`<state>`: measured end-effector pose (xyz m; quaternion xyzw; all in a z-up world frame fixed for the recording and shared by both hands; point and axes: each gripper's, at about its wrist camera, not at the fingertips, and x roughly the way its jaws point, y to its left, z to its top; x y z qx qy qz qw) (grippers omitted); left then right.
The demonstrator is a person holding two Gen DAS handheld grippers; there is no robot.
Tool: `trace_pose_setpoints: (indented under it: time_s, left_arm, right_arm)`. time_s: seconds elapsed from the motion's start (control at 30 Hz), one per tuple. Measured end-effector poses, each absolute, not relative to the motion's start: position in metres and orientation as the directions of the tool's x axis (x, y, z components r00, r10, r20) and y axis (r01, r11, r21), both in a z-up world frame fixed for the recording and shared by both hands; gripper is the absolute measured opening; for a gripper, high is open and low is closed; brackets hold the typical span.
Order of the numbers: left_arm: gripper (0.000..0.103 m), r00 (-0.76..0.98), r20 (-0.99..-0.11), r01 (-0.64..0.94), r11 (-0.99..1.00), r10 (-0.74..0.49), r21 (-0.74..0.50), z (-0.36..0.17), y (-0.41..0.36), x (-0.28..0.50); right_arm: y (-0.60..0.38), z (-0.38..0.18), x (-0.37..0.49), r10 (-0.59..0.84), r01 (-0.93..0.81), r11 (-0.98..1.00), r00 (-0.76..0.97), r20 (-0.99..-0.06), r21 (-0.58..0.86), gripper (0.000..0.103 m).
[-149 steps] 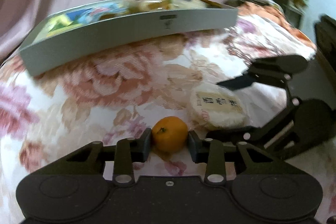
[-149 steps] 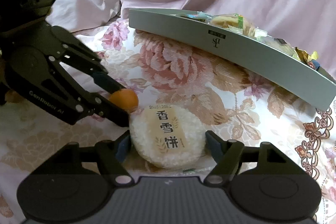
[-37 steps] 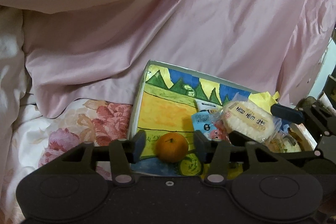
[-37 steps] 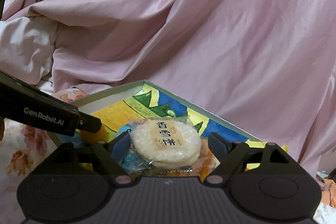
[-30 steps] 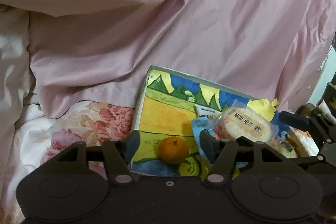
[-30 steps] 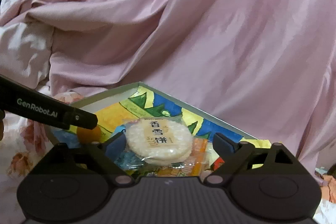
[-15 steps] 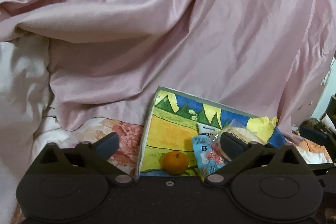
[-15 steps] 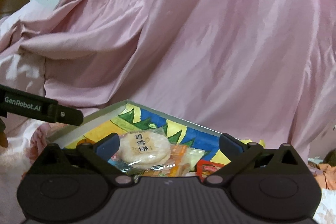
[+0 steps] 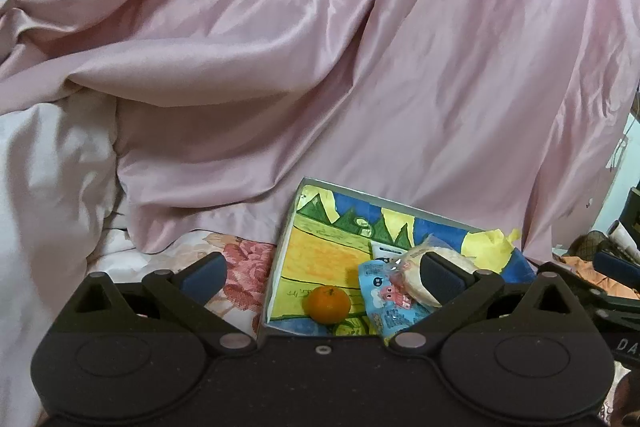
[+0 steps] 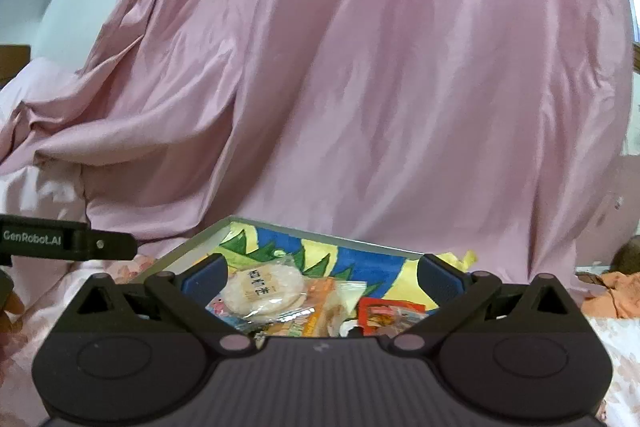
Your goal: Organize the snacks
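Observation:
A shallow grey-rimmed box (image 9: 288, 227) with a bright painted bottom lies on the flowered bedspread. In it rest a small orange (image 9: 329, 304), a blue snack packet (image 9: 386, 301) and a round rice cracker (image 10: 262, 287) in clear wrap, beside orange and red packets (image 10: 384, 313). My left gripper (image 9: 322, 273) stands wide open above the box's near edge, with nothing between its fingers. My right gripper (image 10: 322, 273) is wide open too, raised over the cracker and not touching it. The left gripper's arm (image 10: 68, 241) shows at the left of the right wrist view.
A big pink satin quilt (image 9: 320, 67) rises right behind the box and fills both views. A white pillow (image 9: 48, 179) lies at the left. The flowered bedspread (image 9: 244, 267) shows left of the box; dark furniture (image 9: 632, 215) stands far right.
Both grippers opened wide, letting go of the orange and the rice cracker into the box. Both have since drawn back and up, so the box looks smaller and lower.

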<state>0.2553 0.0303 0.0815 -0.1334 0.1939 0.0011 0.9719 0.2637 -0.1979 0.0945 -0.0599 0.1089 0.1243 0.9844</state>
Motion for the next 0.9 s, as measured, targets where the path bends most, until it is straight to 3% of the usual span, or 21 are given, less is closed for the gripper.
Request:
trace_pose_setpoints:
  time_s: [0.9]
  left_arm:
    - [0.102, 0.948, -0.319, -0.055, 0.976, -0.016, -0.210, 0.087, 0.004, 0.188]
  right_arm:
    - [-0.231, 0.102, 0.196, 0.170, -0.169, 0.985, 0.972, -0.160, 0.021, 0.103]
